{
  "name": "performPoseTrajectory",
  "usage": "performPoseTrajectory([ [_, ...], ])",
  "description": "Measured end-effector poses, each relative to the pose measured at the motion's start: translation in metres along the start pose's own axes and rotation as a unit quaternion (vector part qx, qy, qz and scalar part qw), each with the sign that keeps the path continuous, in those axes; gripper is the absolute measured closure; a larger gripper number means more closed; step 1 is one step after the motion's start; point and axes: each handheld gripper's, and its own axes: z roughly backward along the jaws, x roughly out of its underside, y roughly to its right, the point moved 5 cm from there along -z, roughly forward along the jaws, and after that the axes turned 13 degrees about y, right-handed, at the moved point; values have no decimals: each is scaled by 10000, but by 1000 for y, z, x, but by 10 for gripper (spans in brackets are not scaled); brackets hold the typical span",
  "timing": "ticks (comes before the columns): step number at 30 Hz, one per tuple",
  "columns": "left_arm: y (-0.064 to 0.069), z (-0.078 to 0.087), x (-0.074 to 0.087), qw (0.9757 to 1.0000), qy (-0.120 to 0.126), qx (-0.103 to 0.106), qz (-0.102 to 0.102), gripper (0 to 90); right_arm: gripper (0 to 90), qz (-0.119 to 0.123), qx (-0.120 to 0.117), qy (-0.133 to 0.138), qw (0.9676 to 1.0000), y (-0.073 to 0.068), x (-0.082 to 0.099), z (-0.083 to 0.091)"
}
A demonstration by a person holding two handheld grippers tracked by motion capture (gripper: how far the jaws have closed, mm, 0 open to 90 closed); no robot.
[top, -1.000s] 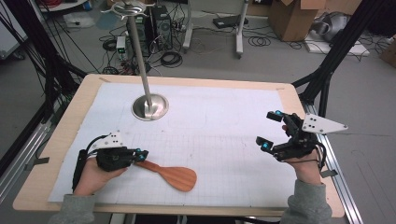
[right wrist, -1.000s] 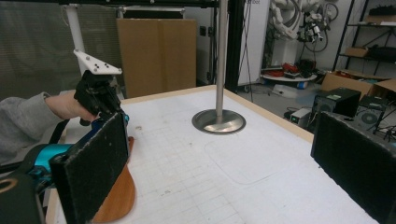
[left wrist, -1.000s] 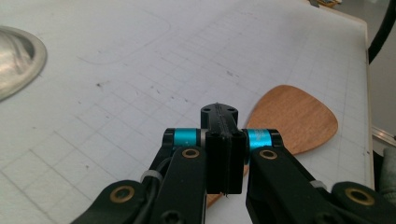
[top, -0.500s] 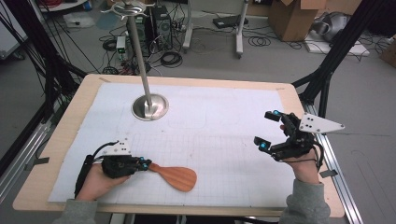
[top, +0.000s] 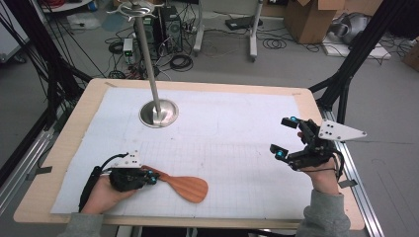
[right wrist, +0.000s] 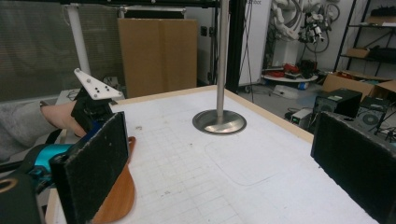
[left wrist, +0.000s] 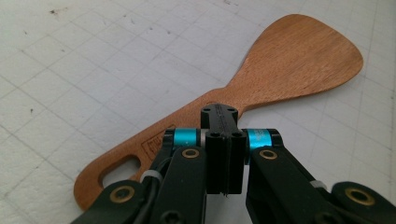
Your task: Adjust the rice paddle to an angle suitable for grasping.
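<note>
A wooden spatula (top: pixel 188 186) lies flat on the white gridded mat near the front left, blade pointing right. My left gripper (top: pixel 150 178) rests low over its handle, jaws pressed together. In the left gripper view the shut gripper (left wrist: pixel 219 114) sits over the neck of the spatula (left wrist: pixel 299 60), and no wood shows between the jaws. My right gripper (top: pixel 282 137) hovers open at the right side of the table, far from the spatula. The right gripper view shows its open jaws (right wrist: pixel 219 172) apart, with the spatula (right wrist: pixel 116 196) and the left gripper (right wrist: pixel 93 107) beyond.
A metal pole on a round base (top: pixel 158 112) stands at the back left of the mat, also seen as the round base (right wrist: pixel 219 122). The wooden table edge (top: pixel 197 219) frames the mat. Boxes, cables and frame legs stand on the floor beyond.
My left gripper has slid a little right and nearer along the spatula handle. The spatula has barely shifted. The right gripper has held its place.
</note>
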Motion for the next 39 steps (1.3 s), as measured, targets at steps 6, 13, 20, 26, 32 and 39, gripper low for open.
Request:
performPoseTrajectory([
  [6, -3, -4, 0, 9999, -13, -99, -16, 895, 32, -4, -14, -33, 10000, -1, 0, 0],
  [13, -8, -7, -2, 9998, -27, -205, 3, 895, 32, 13, -34, -116, 9999, -3, 2, -3],
  [20, -15, -11, -6, 9995, -68, -316, 47, 895, 32, 6, -8, -188, 9998, -3, 4, -3],
  [26, -21, -16, -10, 9990, -80, -424, 137, 896, 32, 36, -12, -207, 9998, -3, 5, -3],
  [32, -23, -20, -11, 9982, -87, -481, 345, 896, 32, 36, -3, -232, 9997, -3, 6, -4],
  [39, -25, -24, -13, 9979, -48, -542, 341, 896, 32, 4, 41, -238, 9997, -1, 7, -5],
])
